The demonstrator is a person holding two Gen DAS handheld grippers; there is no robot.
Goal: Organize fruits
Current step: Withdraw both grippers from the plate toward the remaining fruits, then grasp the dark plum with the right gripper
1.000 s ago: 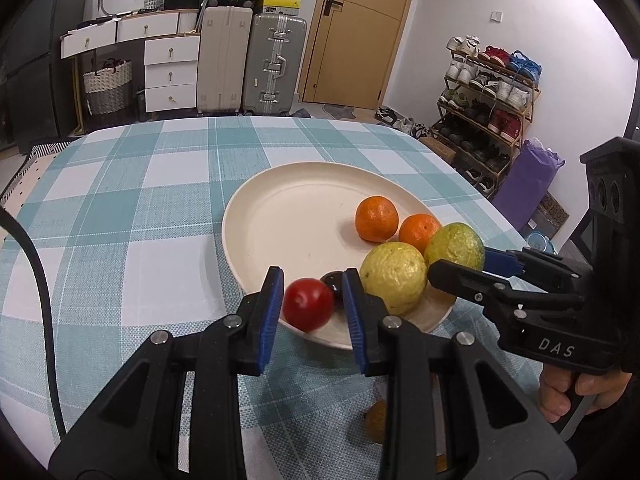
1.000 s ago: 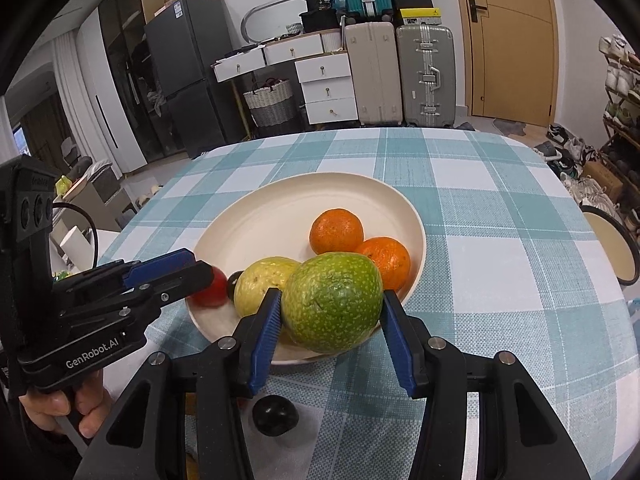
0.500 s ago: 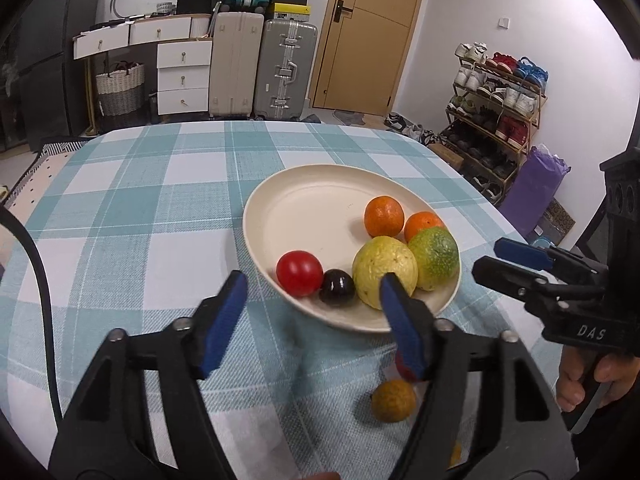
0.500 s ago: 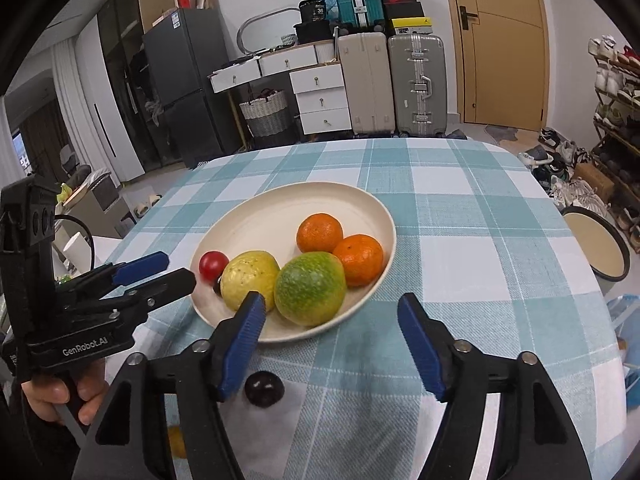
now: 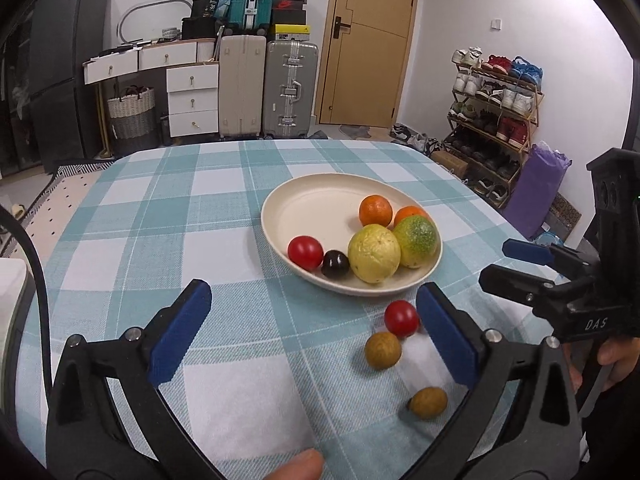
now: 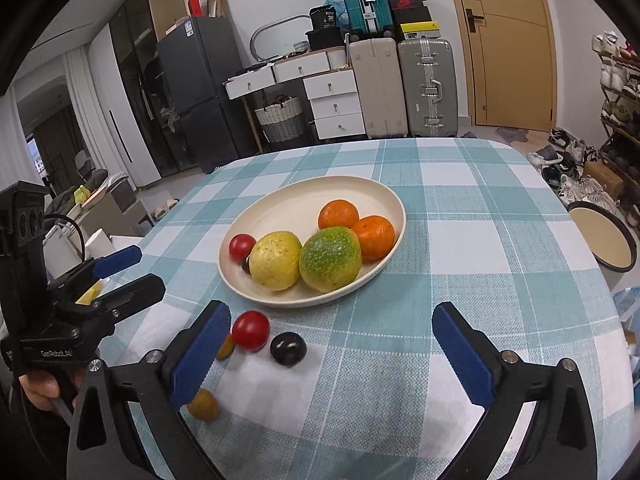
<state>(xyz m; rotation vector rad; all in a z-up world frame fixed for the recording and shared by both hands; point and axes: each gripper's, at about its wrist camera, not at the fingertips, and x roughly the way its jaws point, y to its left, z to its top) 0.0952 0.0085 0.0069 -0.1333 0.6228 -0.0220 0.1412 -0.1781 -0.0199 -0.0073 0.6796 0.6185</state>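
A cream plate on the checked cloth holds two oranges, a green fruit, a yellow fruit, a red tomato and a dark plum. In front of it lie a loose red tomato, a dark fruit and two brown fruits. My left gripper is opening, pads touching nothing; the loose fruits lie under its right finger. My right gripper is opening too, gripping nothing.
The table's right edge drops off near a round cream stool. A shoe rack, suitcases and drawers stand behind the table. A fingertip shows at the bottom edge of the left wrist view.
Both grippers opened wide and drew back from the plate. The left one let go of the red tomato and the right one let go of the green fruit; both fruits now rest in the plate.
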